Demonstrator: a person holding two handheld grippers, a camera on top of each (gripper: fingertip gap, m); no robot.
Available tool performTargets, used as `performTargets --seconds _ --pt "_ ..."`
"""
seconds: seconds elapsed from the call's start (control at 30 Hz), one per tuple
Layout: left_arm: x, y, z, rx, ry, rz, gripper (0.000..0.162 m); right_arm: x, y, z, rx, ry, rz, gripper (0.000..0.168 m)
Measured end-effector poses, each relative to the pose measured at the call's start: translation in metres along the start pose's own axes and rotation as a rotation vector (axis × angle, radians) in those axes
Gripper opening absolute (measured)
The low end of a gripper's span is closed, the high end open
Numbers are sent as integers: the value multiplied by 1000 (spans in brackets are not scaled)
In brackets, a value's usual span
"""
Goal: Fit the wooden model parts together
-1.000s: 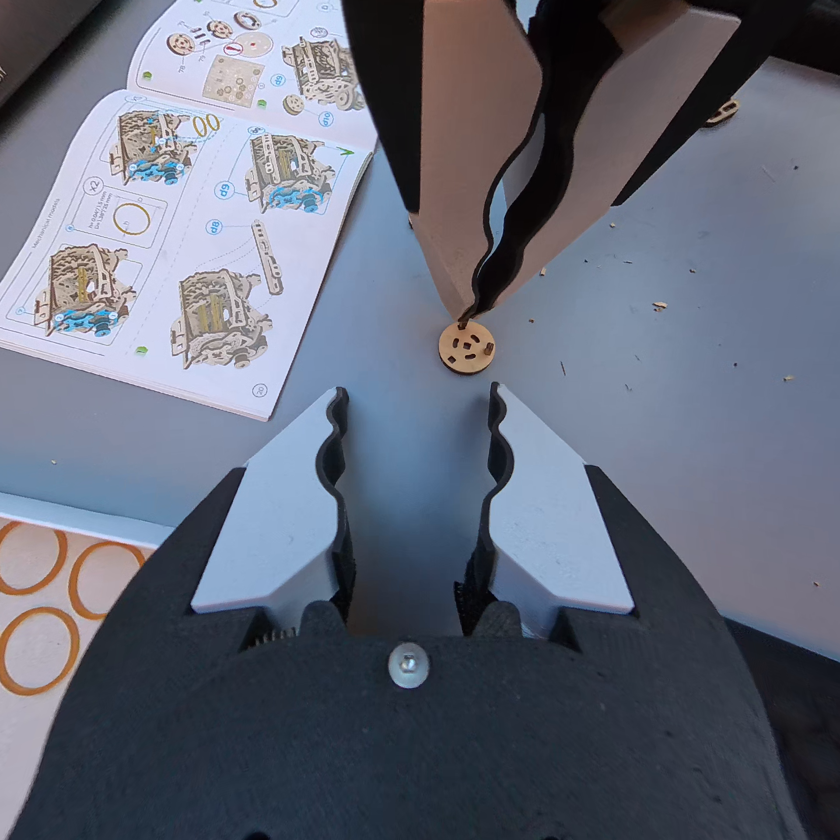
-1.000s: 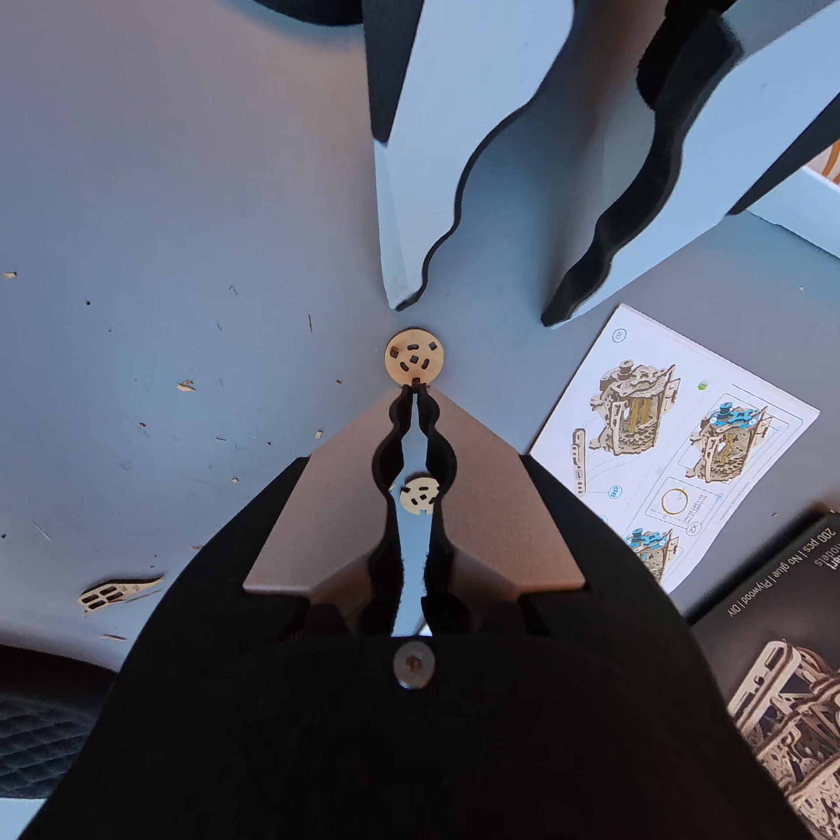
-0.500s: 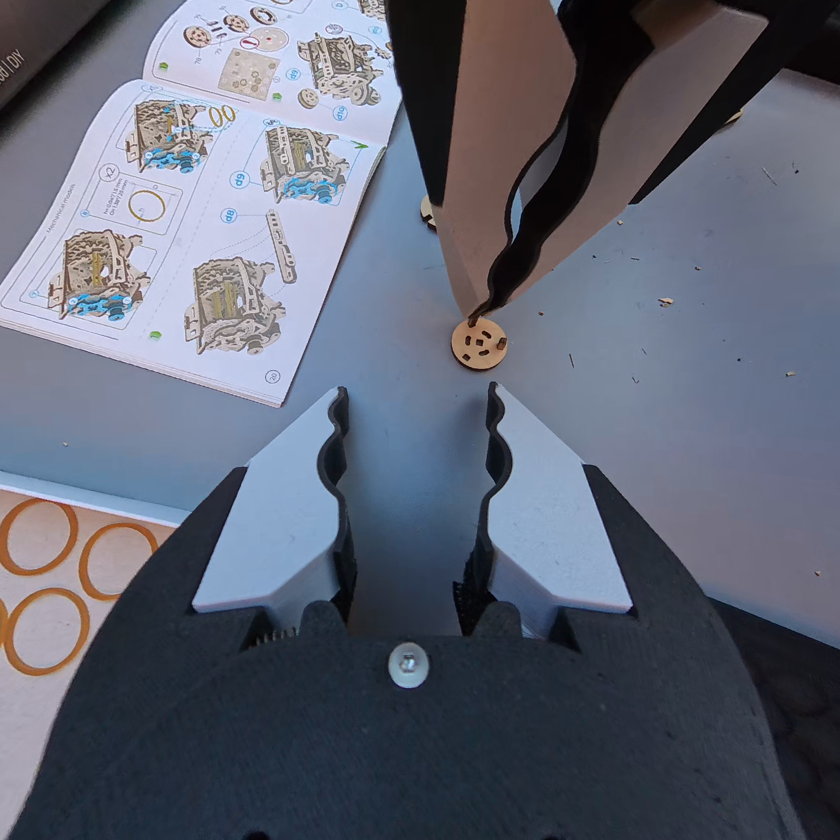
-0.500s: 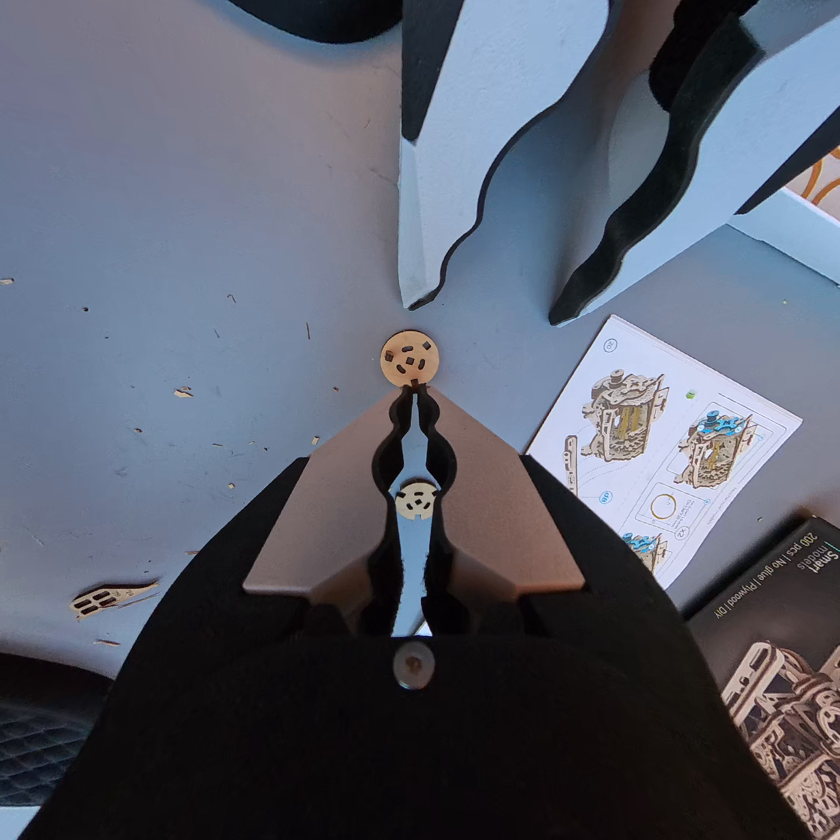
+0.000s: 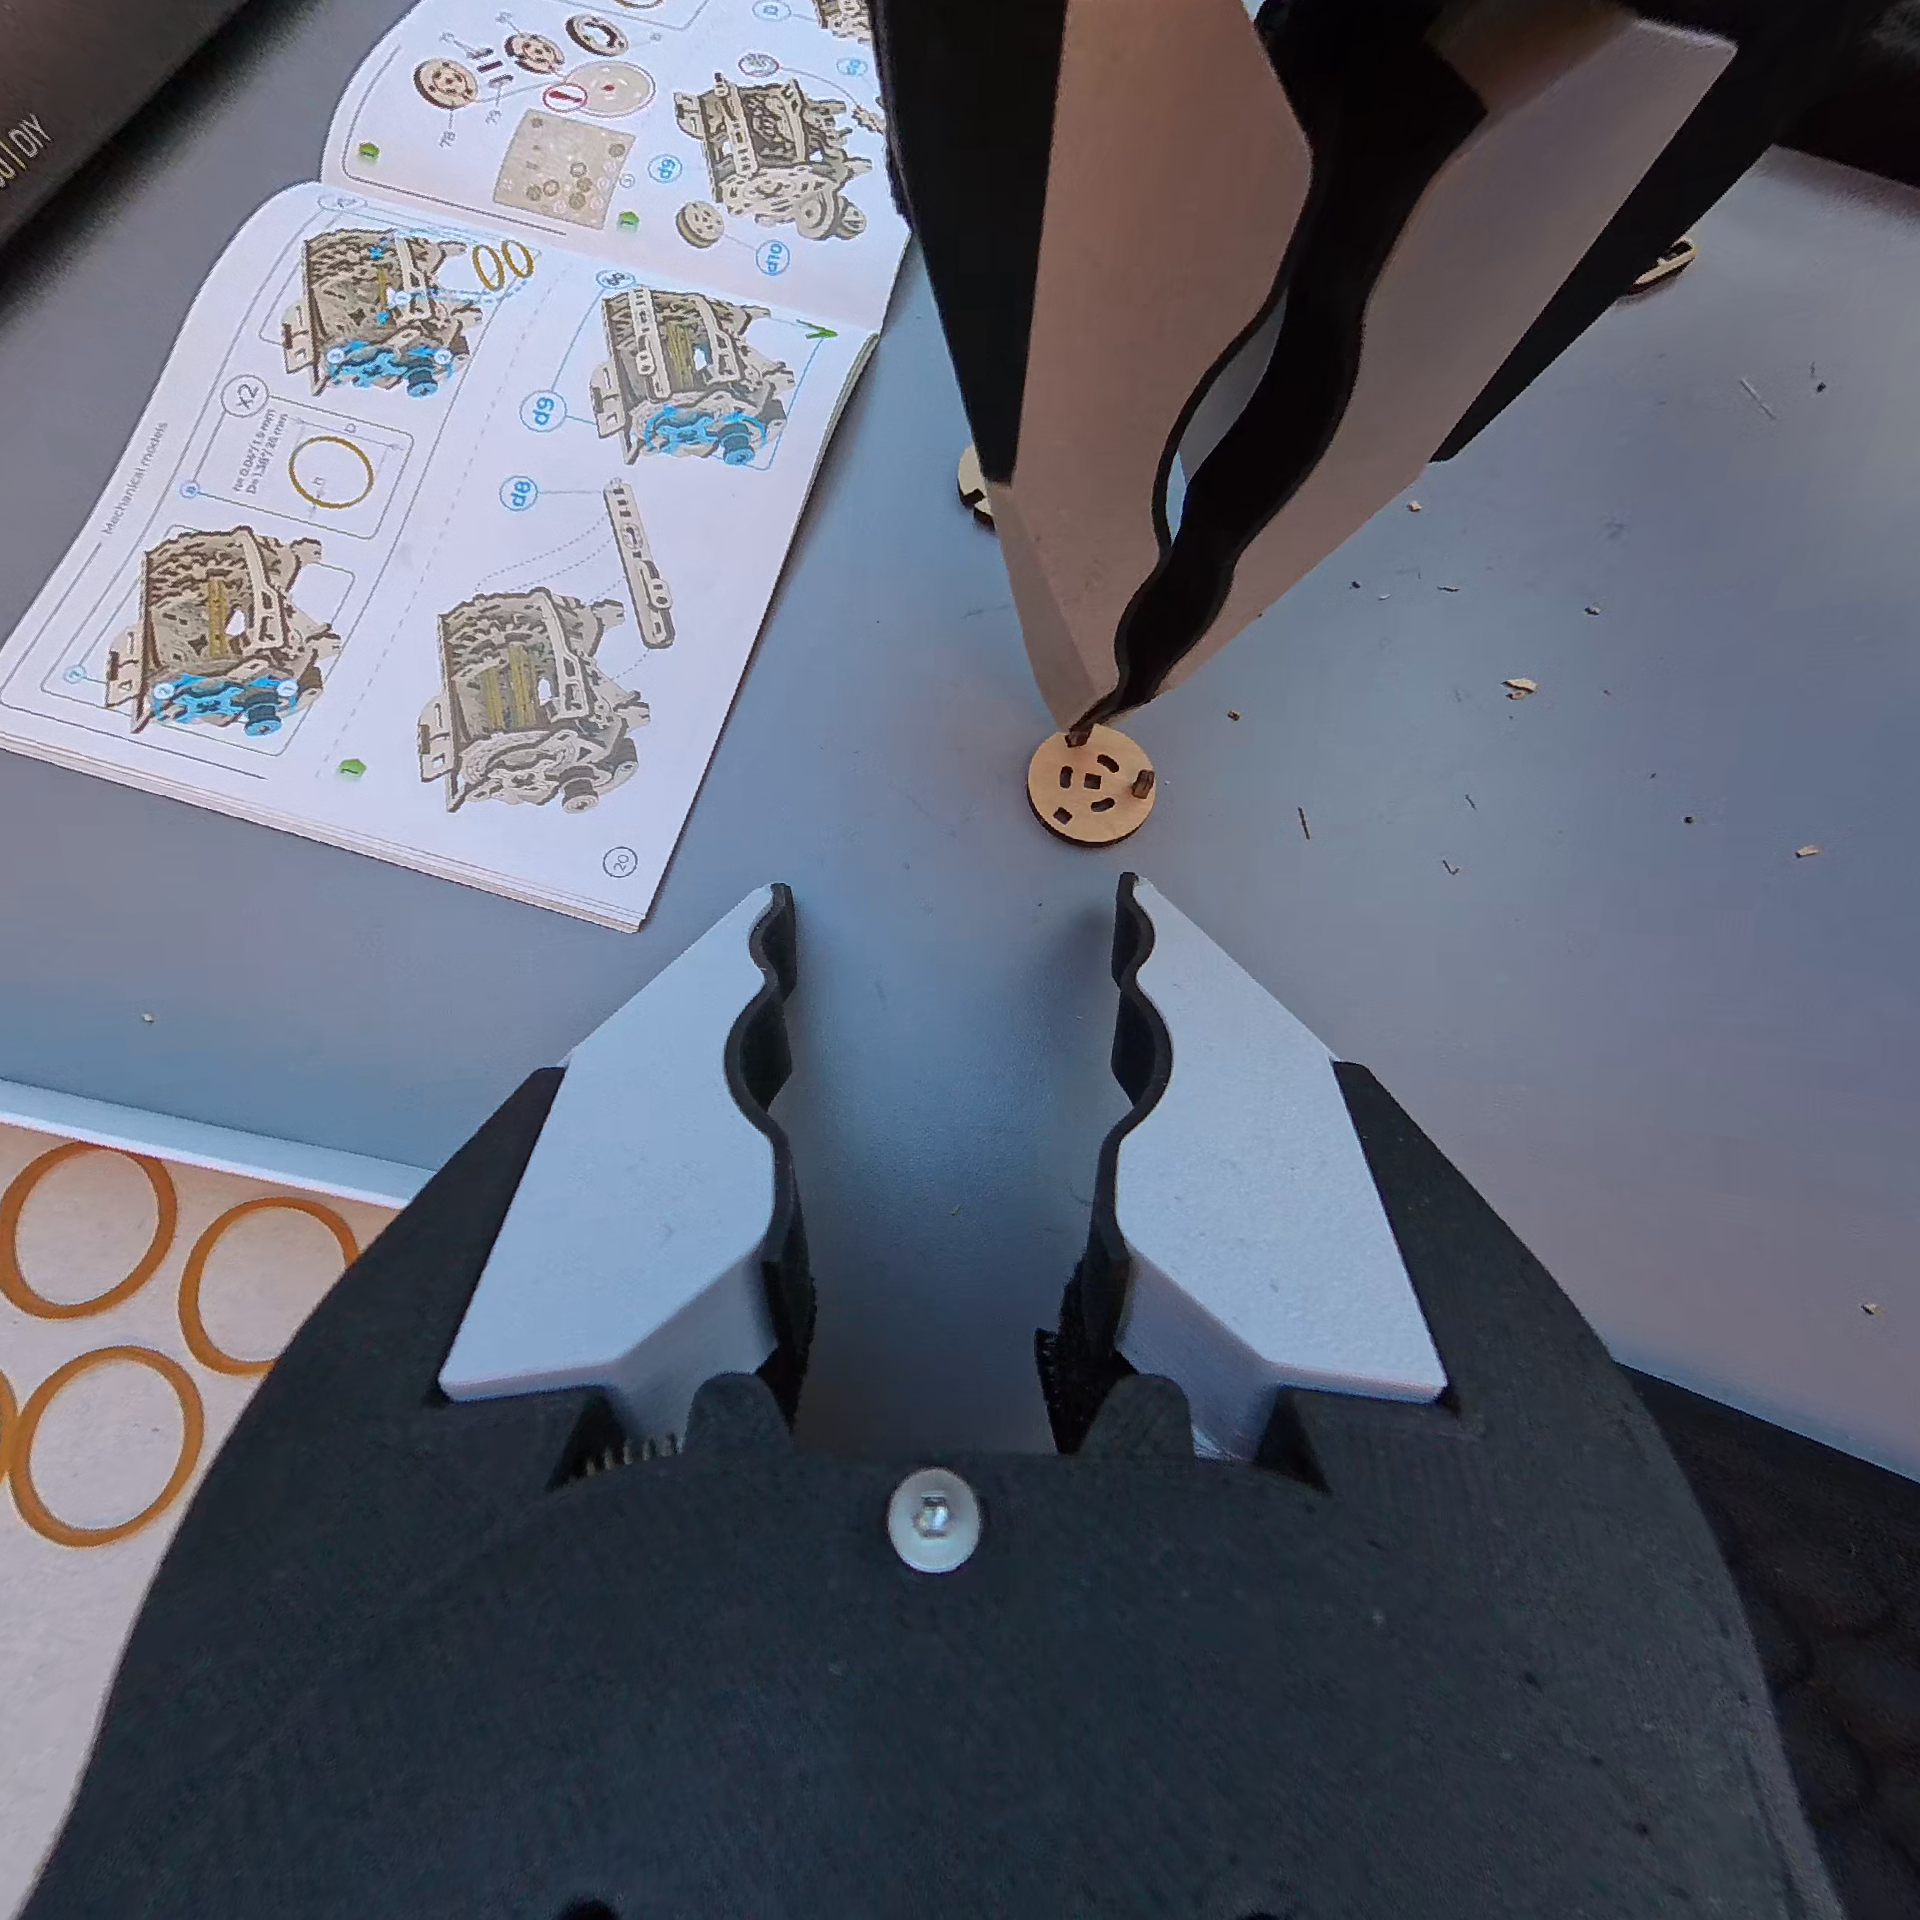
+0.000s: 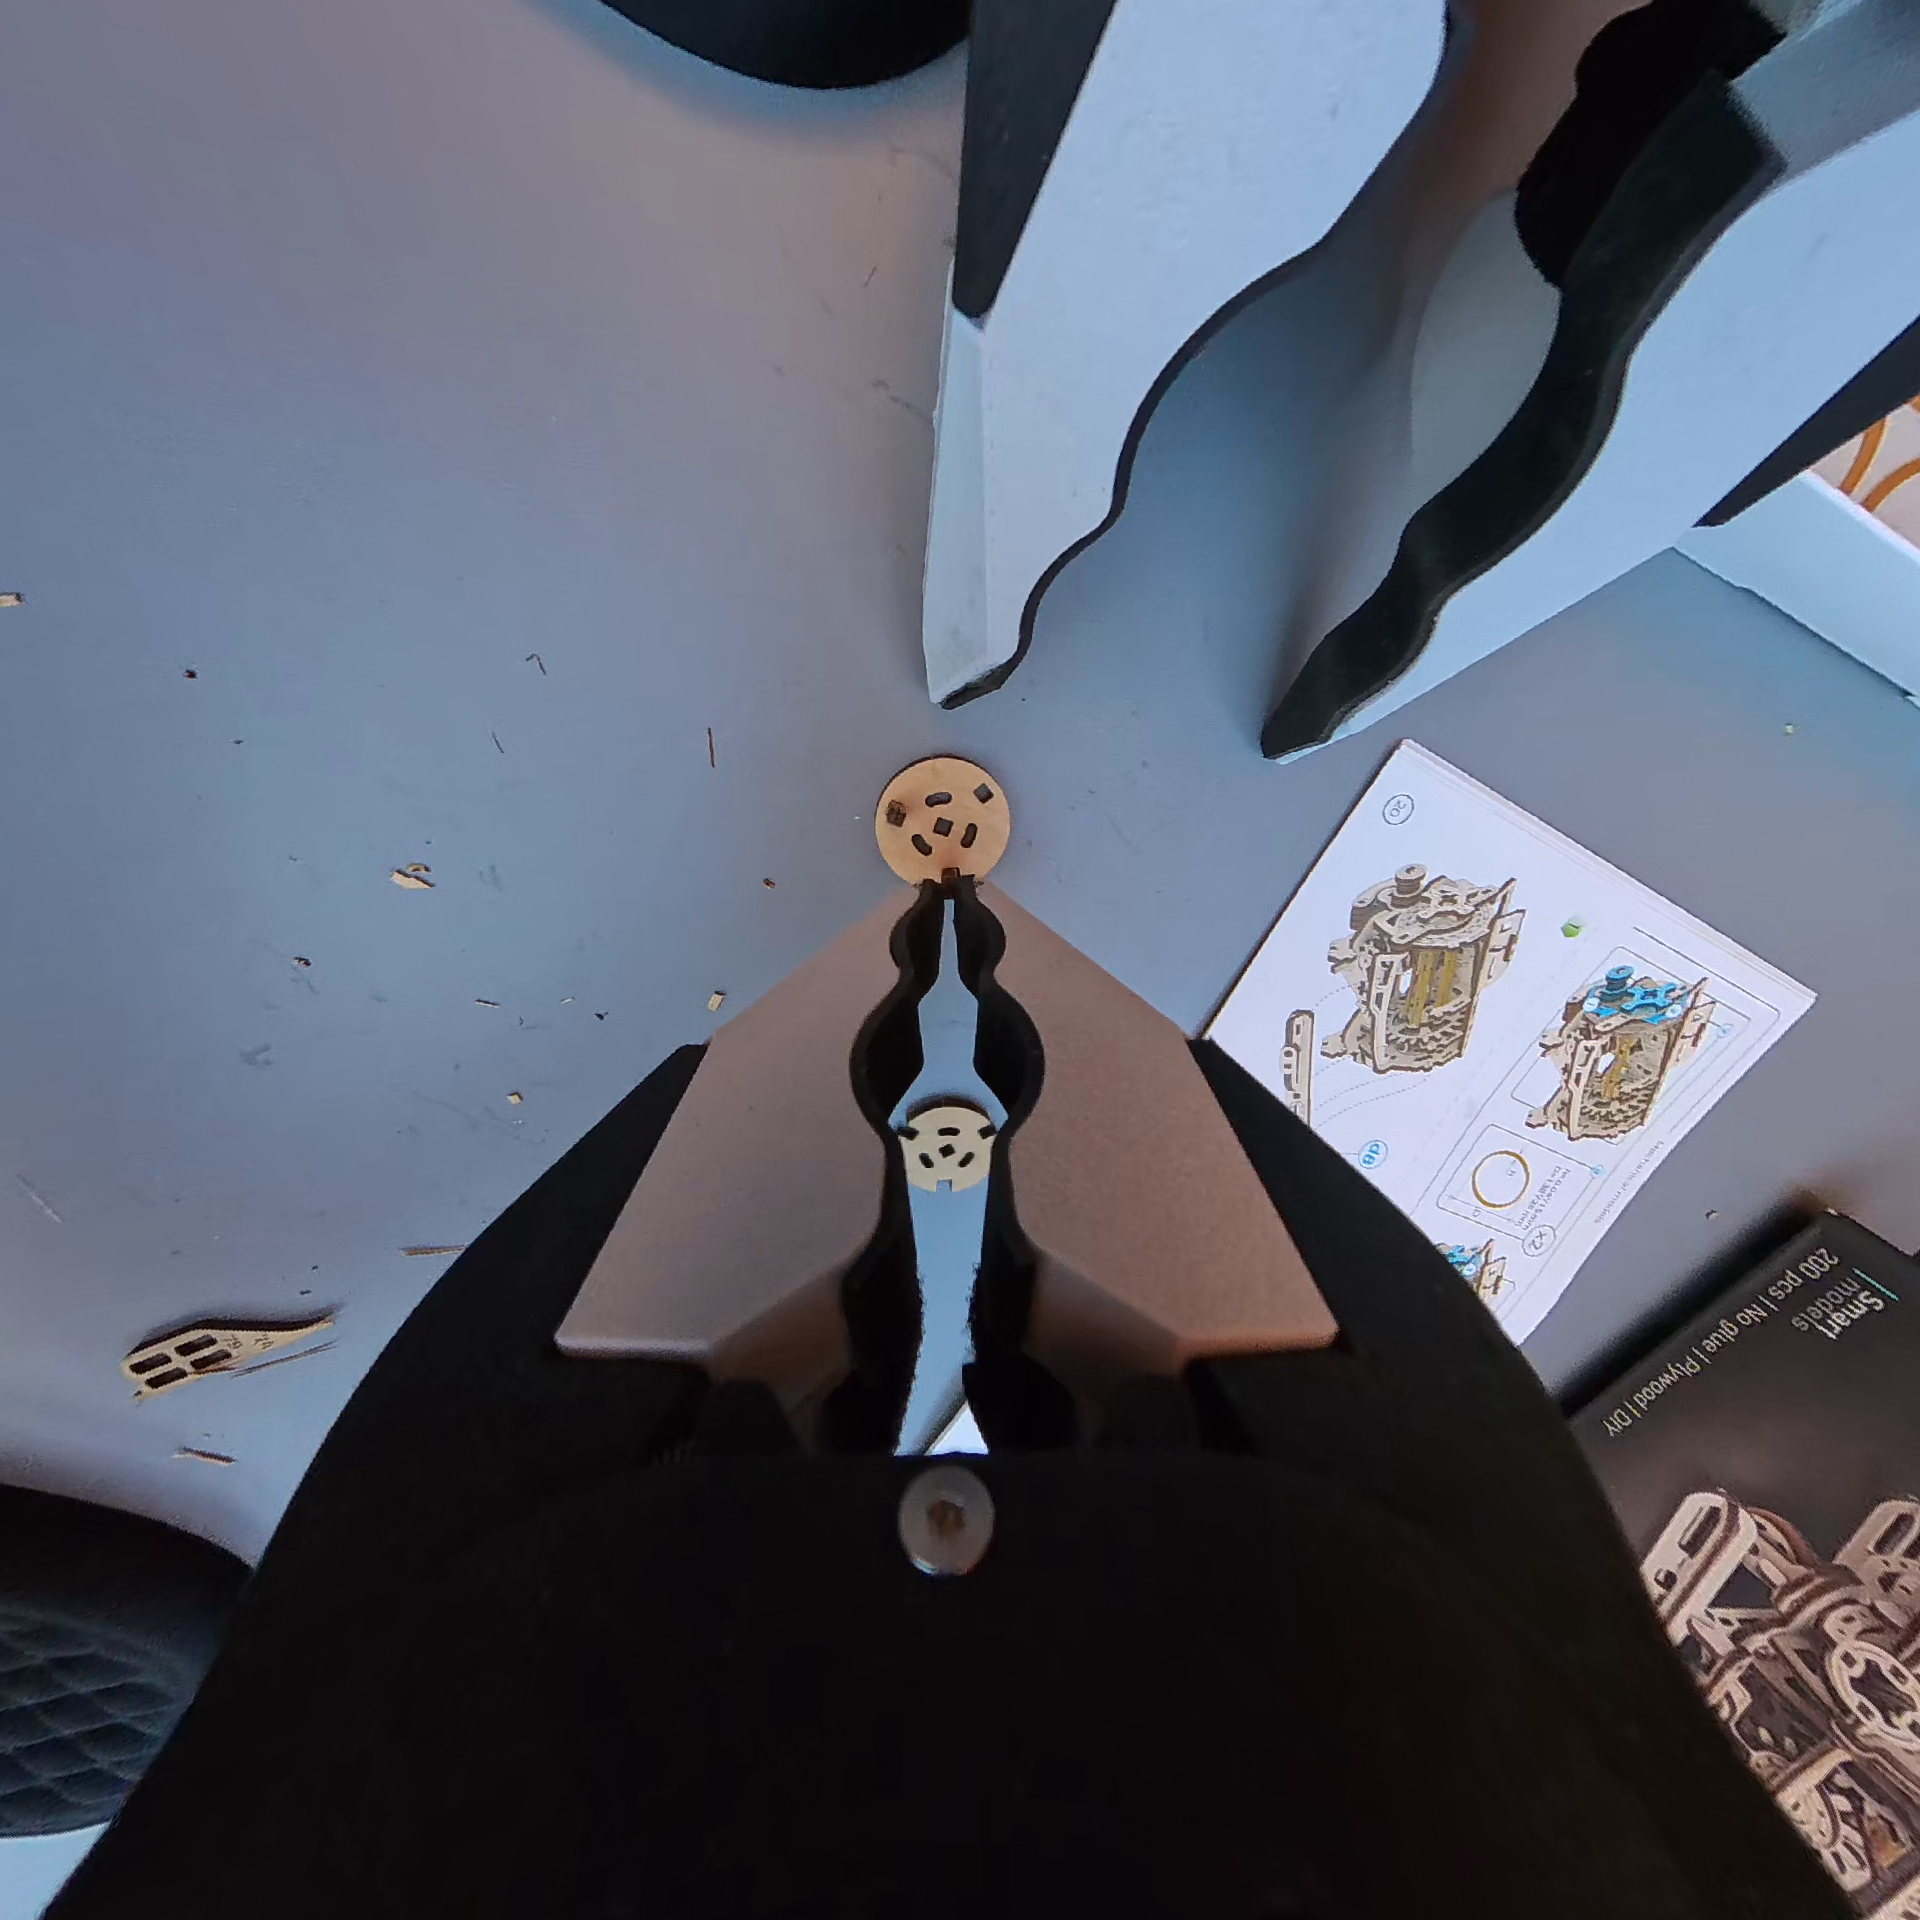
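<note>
A small round wooden disc (image 5: 1091, 784) with slots lies flat on the grey table, and it also shows in the right wrist view (image 6: 942, 821). One small peg (image 5: 1143, 781) stands in its rim. My right gripper (image 6: 948, 883) is shut on another small wooden peg (image 5: 1077, 736) and holds it at the disc's edge. It comes down from the top in the left wrist view (image 5: 1086, 722). My left gripper (image 5: 951, 894) is open and empty, just short of the disc. A second wooden disc (image 6: 943, 1148) lies on the table under my right fingers.
An open instruction booklet (image 5: 416, 468) lies left of the disc. A dark model box (image 6: 1766, 1558) lies beside it. A sheet with orange rubber bands (image 5: 104, 1351) sits near my left gripper. A wooden offcut (image 6: 208, 1356) and splinters lie on the table. Tip to tip, the grippers are about 4 cm apart.
Almost nothing has changed. My left gripper has drifted slightly and stays open. My right gripper keeps the peg at the disc's edge.
</note>
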State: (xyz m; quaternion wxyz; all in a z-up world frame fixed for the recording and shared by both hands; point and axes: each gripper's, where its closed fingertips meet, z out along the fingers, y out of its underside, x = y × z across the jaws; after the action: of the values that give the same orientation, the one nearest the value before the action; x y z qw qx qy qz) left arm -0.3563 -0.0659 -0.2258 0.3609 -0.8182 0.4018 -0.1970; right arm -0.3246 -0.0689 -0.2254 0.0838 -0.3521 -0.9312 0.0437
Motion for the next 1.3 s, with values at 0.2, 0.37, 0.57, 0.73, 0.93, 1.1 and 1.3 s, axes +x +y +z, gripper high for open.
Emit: performTargets --seconds 0.2,0.37,0.57,0.73,0.93,1.1,1.3 --pt "0 0 0 0 0 0 61 0 1 1 -12 0 -4 1" --pt "0 0 0 1 1 0 61 0 2 1 -35 6 -27 1" --pt "-1 2 -2 -8 2 -4 59 0 2 1 -104 4 -75 1" --pt "-6 -3 -14 29 -15 -20 59 1 2 2 -161 -16 -102 1" --pt "-11 -5 -22 52 -33 -30 59 0 1 2 -175 -50 -98 1" --pt "-11 -1 -19 32 -33 -27 59 0 1 2 -173 -59 -91 1" --pt "-11 0 -18 29 -33 -30 59 0 1 2 -166 -75 -82 1"
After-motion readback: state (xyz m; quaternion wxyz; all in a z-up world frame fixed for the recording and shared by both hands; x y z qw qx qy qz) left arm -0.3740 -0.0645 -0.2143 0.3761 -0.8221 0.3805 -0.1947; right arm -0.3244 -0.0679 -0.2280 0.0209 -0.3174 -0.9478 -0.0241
